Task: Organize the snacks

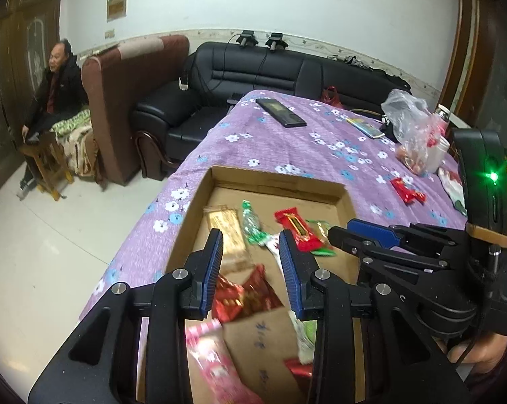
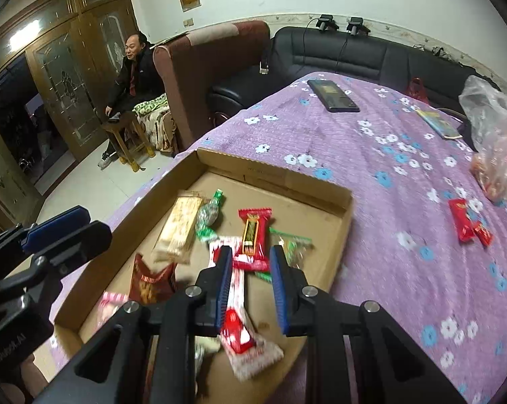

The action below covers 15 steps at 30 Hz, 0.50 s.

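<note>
Left wrist view: both tongs over the box [image 1: 340,198], snacks mostly gathered inside.

Left tongs [image 1: 251,252] hang parted and hold nothing, a red packet [image 1: 250,294] lying under them in the box (blurred, so contact is unclear). Right tongs [image 2: 250,269] also gape empty, a red-and-white wrapper [image 2: 245,336] lying loose below between the fingers. Ahead of them, more snacks [image 2: 253,232] sit in the box. Off to the right, red packs [image 2: 467,224] lie on the bench cloth [image 2: 371,175], likely the next to collect.
</note>
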Motion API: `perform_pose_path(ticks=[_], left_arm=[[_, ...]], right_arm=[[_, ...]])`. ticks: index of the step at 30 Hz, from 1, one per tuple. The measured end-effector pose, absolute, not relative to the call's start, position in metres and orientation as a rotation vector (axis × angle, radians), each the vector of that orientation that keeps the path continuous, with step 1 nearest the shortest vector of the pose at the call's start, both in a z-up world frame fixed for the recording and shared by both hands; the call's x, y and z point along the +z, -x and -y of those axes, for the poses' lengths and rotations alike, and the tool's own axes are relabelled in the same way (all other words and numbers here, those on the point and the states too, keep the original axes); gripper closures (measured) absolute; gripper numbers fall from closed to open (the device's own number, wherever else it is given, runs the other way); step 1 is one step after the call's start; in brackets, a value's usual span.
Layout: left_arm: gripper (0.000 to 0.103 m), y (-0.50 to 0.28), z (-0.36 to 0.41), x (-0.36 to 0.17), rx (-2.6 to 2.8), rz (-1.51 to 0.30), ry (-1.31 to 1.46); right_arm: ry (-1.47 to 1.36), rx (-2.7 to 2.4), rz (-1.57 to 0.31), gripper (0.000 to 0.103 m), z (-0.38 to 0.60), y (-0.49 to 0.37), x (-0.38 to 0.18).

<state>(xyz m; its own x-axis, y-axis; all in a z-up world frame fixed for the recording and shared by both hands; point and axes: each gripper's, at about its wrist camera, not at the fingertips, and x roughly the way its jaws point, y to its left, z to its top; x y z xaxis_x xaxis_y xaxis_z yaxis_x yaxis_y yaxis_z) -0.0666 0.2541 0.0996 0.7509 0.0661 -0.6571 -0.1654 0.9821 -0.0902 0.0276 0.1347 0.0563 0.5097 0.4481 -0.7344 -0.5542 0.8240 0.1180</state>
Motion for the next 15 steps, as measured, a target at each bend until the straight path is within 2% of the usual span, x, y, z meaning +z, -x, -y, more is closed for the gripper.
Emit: perform_pose_path(ticks=[4, 8, 10, 15], left_arm=[[0.070, 0.086, -0.234, 0.111, 0.141, -0.693, 0.106], [0.053, 0.103, -0.214, 0.122, 0.159, -0.674, 0.071], [0.049, 0.109, -0.206, 0.126, 0.165, -0.667, 0.058], [0.049, 0.121, -0.182, 0.132, 0.159, -0.663, 0.023]], right_arm=[[0.120, 0.593, -0.829, 0.077, -0.114, -0.015, 0.064], [0.098, 0.572, -0.816, 0.077, -0.089, 0.000, 0.070], [0.085, 0.562, -0.811, 0.077, -0.076, 0.006, 0.073], [0.060, 0.530, -0.793, 0.077, -0.041, 0.020, 0.080]])
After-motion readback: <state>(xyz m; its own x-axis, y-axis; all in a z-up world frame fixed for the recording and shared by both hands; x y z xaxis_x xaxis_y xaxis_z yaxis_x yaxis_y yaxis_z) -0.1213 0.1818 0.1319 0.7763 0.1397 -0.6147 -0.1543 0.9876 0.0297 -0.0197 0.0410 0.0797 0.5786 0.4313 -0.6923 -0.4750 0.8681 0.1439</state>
